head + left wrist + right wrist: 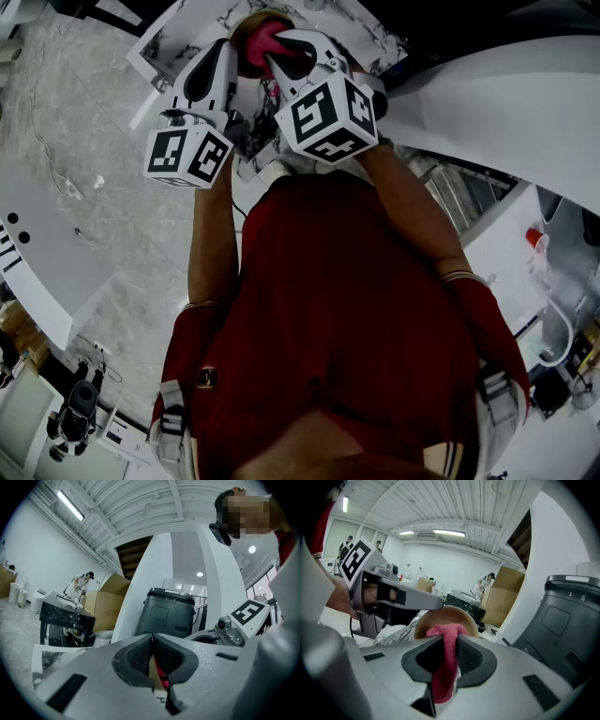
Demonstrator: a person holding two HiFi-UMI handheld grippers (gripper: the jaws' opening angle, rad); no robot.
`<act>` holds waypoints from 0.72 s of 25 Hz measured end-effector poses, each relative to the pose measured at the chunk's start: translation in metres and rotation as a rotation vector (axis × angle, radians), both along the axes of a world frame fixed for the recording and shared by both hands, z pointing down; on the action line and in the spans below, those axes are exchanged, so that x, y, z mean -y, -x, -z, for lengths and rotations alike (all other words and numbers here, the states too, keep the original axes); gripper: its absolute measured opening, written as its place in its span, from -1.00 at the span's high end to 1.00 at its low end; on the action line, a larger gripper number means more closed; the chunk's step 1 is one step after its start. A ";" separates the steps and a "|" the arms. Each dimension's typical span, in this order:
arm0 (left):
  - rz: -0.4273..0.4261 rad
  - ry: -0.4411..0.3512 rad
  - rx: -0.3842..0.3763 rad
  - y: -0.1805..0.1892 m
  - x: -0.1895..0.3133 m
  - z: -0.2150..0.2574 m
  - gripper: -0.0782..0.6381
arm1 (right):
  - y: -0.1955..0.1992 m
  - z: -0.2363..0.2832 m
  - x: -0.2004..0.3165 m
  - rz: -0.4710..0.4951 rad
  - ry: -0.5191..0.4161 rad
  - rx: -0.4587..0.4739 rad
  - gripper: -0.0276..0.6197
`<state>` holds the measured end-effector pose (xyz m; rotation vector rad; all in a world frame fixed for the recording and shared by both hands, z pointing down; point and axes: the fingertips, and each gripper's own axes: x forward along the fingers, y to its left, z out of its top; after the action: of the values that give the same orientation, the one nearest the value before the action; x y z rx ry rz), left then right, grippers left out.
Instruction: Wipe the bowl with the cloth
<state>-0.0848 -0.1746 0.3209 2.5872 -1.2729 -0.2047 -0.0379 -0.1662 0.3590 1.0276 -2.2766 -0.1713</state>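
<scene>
A tan bowl (244,36) is held up in the air between both grippers. My left gripper (228,52) is shut on its rim; in the left gripper view the thin tan rim (153,668) sits pinched between the dark pads (138,657). My right gripper (284,54) is shut on a pink cloth (265,41), which lies against the inside of the bowl. In the right gripper view the cloth (444,667) hangs through the shut jaws of my right gripper (450,651). The bowl (457,616) is just beyond, with my left gripper (437,603) at its left edge.
A marble-topped table (173,42) lies below the grippers, and a white curved counter (497,103) is to the right. A grey bin (171,613), cardboard boxes (508,597) and a dark marble table (61,613) with a person beside it stand farther off.
</scene>
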 end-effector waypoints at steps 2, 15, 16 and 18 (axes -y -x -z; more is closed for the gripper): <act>0.000 0.001 0.000 0.000 0.000 0.000 0.75 | 0.002 0.000 -0.001 0.005 0.002 0.000 0.71; -0.009 0.008 -0.001 -0.005 0.002 -0.002 0.75 | 0.007 0.006 -0.003 0.020 -0.011 0.017 0.71; -0.008 0.009 -0.001 -0.004 0.002 -0.002 0.75 | 0.007 0.007 -0.003 0.020 -0.014 0.019 0.71; -0.005 0.009 -0.003 -0.004 0.002 -0.002 0.76 | 0.007 0.008 -0.002 0.019 -0.020 0.023 0.71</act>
<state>-0.0813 -0.1769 0.3233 2.5819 -1.2628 -0.2016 -0.0447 -0.1639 0.3507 1.0233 -2.3103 -0.1921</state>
